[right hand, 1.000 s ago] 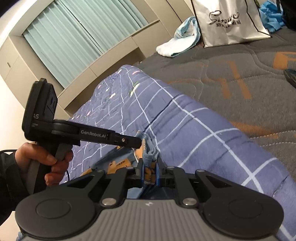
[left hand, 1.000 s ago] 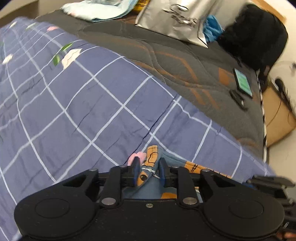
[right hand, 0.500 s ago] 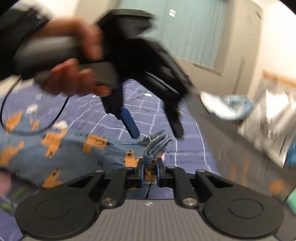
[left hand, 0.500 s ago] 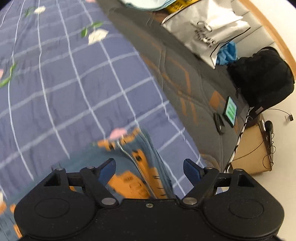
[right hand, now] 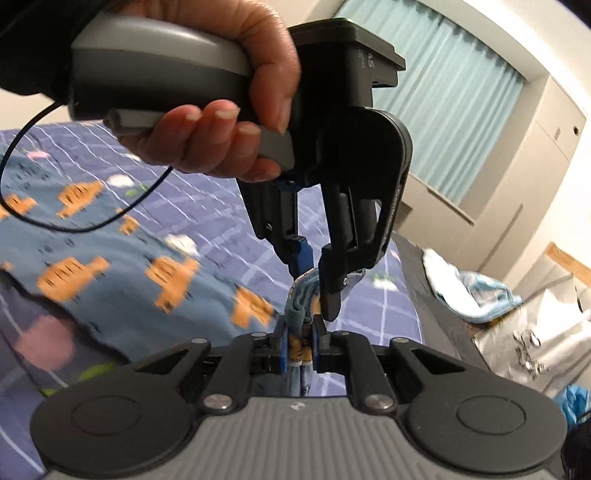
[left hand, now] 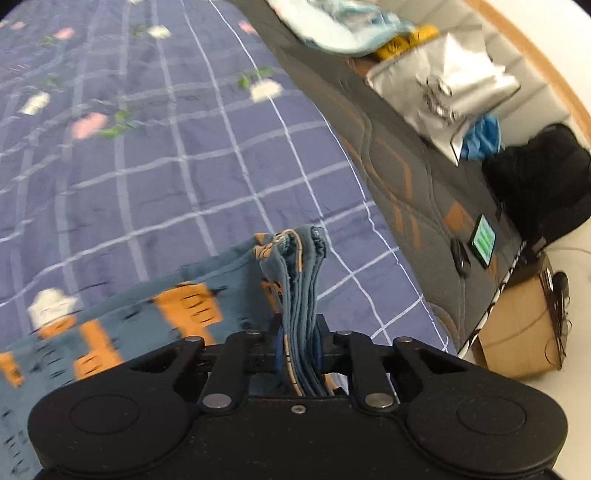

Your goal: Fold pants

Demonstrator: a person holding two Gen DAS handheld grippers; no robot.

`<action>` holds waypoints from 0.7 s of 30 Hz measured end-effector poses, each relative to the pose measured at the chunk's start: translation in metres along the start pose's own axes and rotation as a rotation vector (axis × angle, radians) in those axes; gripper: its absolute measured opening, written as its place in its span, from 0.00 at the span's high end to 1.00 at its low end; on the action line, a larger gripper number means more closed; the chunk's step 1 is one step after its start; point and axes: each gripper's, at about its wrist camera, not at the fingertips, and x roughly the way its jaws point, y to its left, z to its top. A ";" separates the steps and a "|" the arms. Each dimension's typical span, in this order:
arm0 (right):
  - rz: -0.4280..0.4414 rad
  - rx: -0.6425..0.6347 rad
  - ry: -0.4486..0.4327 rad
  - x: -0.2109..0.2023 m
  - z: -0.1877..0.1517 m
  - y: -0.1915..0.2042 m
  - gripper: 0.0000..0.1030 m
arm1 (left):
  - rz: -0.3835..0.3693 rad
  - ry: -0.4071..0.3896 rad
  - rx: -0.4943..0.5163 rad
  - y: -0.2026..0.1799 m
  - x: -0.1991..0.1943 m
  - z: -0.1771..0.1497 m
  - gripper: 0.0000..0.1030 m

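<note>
The pants (left hand: 155, 328) are blue with orange cartoon prints and lie on a purple checked bedspread (left hand: 147, 147). My left gripper (left hand: 300, 345) is shut on a bunched, layered edge of the pants (left hand: 301, 266), which stands up between its fingers. My right gripper (right hand: 300, 343) is shut on the same bunched edge (right hand: 301, 299). In the right wrist view the left gripper (right hand: 314, 288), held by a hand, comes down onto the cloth just above my right fingers. The pants spread out to the left in the right wrist view (right hand: 110, 266).
A dark grey quilt (left hand: 406, 177) lies to the right of the bedspread. On it are a silver bag (left hand: 447, 92), a light blue cloth (left hand: 343, 26), a phone (left hand: 484, 240) and a black backpack (left hand: 539, 181). A cardboard box (left hand: 521, 332) stands beside the bed. Curtains (right hand: 443, 92) hang behind.
My left gripper let go of the pants, opened wide, then shut again on the bunched edge next to my right gripper. My right gripper kept its hold and swung round.
</note>
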 end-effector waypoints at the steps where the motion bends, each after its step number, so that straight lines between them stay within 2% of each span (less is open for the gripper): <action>1: 0.017 -0.001 -0.012 -0.005 0.003 0.003 0.87 | 0.012 -0.021 0.001 0.002 -0.010 -0.005 0.84; 5: 0.127 0.000 -0.057 -0.019 0.025 0.022 0.87 | 0.062 -0.108 -0.016 0.023 -0.055 -0.036 0.84; 9: 0.270 0.003 -0.062 -0.022 0.039 0.047 0.87 | 0.104 -0.153 -0.071 0.062 -0.081 -0.076 0.84; 15: 0.430 -0.008 0.004 0.000 0.044 0.091 0.87 | 0.137 -0.187 -0.161 0.123 -0.077 -0.123 0.84; 21: 0.458 -0.003 0.071 0.015 0.035 0.116 0.85 | 0.115 -0.232 -0.185 0.150 -0.065 -0.147 0.83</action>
